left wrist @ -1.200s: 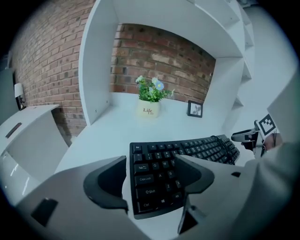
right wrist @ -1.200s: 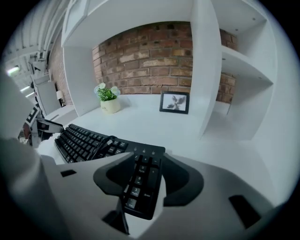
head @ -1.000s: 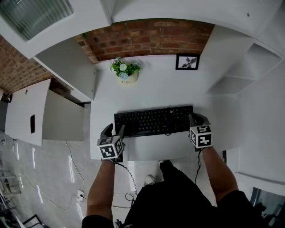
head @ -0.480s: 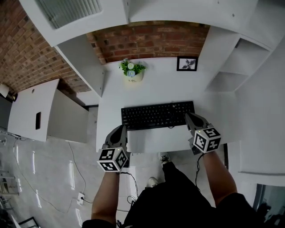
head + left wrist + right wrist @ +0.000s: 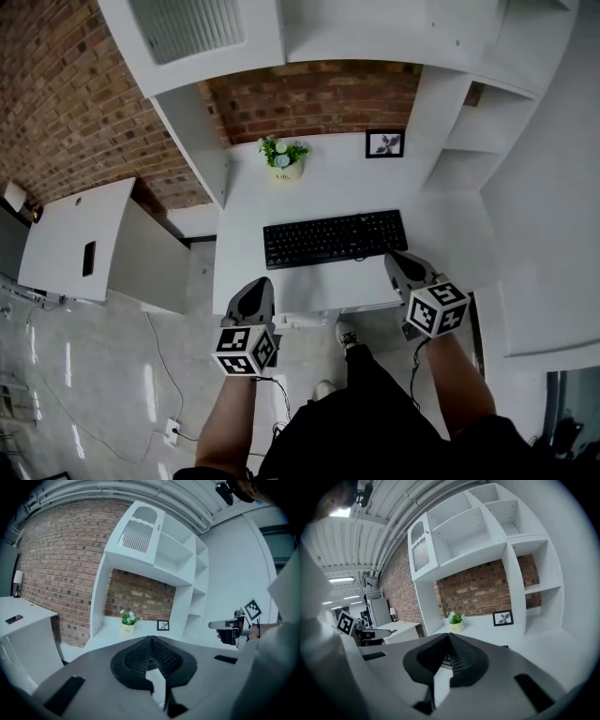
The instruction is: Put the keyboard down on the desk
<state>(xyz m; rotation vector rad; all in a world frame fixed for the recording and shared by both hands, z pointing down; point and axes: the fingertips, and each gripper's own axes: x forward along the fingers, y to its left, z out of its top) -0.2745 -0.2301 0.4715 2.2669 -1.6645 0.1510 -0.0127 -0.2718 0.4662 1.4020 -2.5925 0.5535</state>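
The black keyboard [image 5: 336, 238] lies flat on the white desk [image 5: 347, 187], parallel to its front edge, and nothing touches it. My left gripper [image 5: 258, 284] hangs off the desk's front left corner, shut and empty. My right gripper [image 5: 394, 258] is over the front edge, just short of the keyboard's right end, also shut and empty. In the left gripper view the jaws [image 5: 151, 640] meet with nothing between them, and the right gripper [image 5: 229, 625] shows off to the right. In the right gripper view the closed jaws [image 5: 450, 638] hide all but a sliver of the keyboard [image 5: 446, 661].
A small potted plant [image 5: 284, 157] and a framed picture [image 5: 384, 143] stand at the back of the desk against the brick wall. White shelves rise on both sides. A lower side desk with a dark phone [image 5: 88, 258] is on the left. A cable hangs below the front edge.
Both grippers have drawn back from the keyboard's two ends toward the desk's front edge. The left gripper's jaws went from open to shut. The keyboard stays flat on the desk.
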